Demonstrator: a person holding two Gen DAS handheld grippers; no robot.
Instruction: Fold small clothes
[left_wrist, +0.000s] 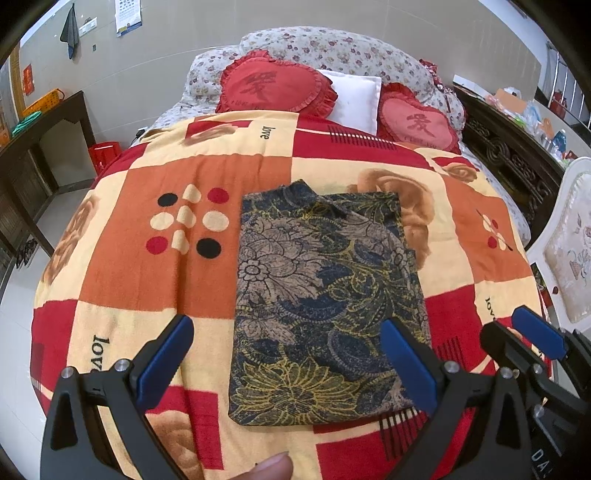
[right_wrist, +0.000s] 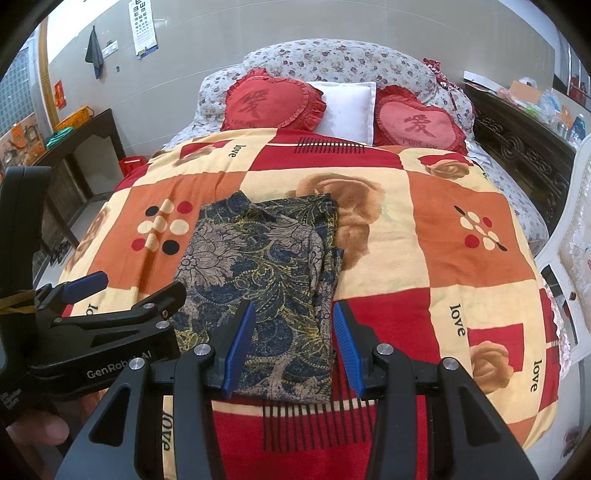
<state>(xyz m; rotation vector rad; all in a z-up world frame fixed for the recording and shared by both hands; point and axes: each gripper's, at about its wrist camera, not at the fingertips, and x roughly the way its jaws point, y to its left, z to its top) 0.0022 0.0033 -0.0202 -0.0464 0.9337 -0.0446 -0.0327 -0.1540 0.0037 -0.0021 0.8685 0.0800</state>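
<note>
Folded floral garment (left_wrist: 321, 306) laid on blanket (left_wrist: 129, 258), ahead of left gripper (left_wrist: 288, 365) and right gripper (right_wrist: 293, 347); fingers held apart, nothing gripped.

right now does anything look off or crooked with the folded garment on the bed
Mostly tidy. The folded floral garment lies flat on the patchwork blanket, but its far edge is uneven: a collar-like bit pokes out and a lower layer sticks out on the right side. Nothing looks spilled or damaged.

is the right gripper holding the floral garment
No, the right gripper is open above the folded floral garment, its fingers gripping nothing.
</note>
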